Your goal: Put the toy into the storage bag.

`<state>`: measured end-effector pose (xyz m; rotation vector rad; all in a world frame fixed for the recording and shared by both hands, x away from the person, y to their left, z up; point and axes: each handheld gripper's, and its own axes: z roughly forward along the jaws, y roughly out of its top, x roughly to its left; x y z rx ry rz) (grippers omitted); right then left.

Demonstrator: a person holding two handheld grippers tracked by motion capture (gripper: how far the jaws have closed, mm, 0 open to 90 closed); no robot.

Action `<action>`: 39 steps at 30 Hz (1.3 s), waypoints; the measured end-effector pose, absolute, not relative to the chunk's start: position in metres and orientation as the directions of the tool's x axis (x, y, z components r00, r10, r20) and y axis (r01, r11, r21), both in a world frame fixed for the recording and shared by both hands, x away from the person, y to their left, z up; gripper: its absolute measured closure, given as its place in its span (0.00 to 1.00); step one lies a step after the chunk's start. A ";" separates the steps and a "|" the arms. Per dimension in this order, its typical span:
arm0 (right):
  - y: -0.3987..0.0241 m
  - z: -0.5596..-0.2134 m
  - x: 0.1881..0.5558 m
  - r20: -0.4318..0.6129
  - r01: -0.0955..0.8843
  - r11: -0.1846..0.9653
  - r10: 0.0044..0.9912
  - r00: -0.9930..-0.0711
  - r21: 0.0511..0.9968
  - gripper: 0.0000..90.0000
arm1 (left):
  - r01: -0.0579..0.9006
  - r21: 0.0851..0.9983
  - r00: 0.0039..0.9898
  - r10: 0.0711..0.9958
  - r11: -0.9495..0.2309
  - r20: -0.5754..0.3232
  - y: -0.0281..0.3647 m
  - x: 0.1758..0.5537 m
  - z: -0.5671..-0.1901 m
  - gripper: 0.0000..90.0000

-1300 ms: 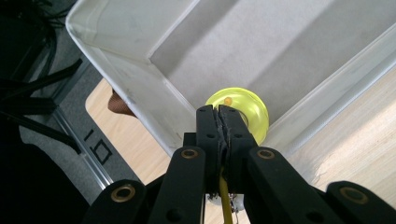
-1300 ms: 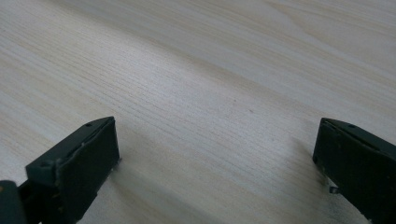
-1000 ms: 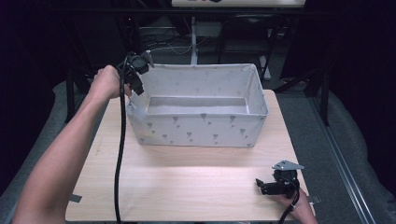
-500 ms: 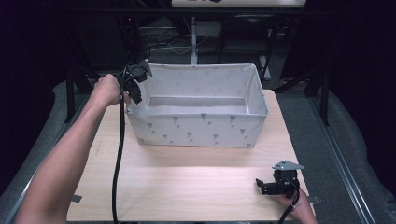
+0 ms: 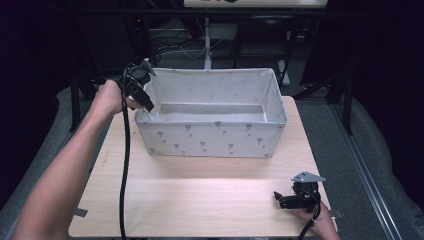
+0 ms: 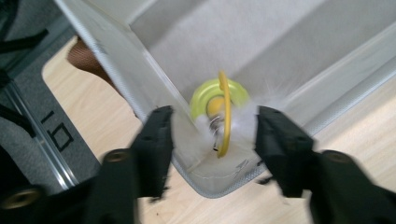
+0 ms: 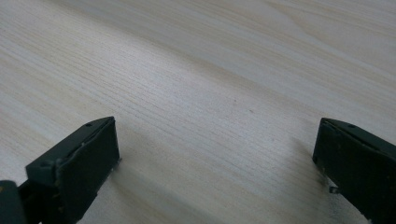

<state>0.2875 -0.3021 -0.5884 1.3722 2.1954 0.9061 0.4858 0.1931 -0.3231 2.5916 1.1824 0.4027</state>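
In the high view, far left: the person's left forearm runs up from the lower left corner, hand at upper left holding the left gripper (image 5: 148, 104) w/ its black cable trailing down the frame. Gripper tips sit over the near-left corner of the fabric bin (image 5: 210, 140), a pale grey box w/ small printed marks, standing at upper centre of the light wood table (image 5: 200, 200).

Left gripper view: jaws stand apart, released; they have just been opening. Between them, but not pressed by the pads, lies a small toy (image 6: 219, 105) in the bin's corner: a yellow-green disc w/ a yellow centre, an orange-yellow ring standing on edge across it, white fluffy bits at either side. It rests on the bin floor right against the corner walls, at mid-frame. Table edge and a grey floor strip show at the left of that view.

High view, lower right: the right gripper (image 5: 286, 199) lies low on the table near the front-right corner, grey plate on top, hand behind it at the frame's bottom edge. Right gripper view: jaws wide apart, released, bare wood grain between them.
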 end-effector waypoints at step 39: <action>-0.302 -0.588 0.287 0.008 0.645 0.307 0.899 -0.437 0.700 0.00 | 0.660 0.612 0.468 0.876 -0.436 0.120 0.285 0.366 -0.406 0.00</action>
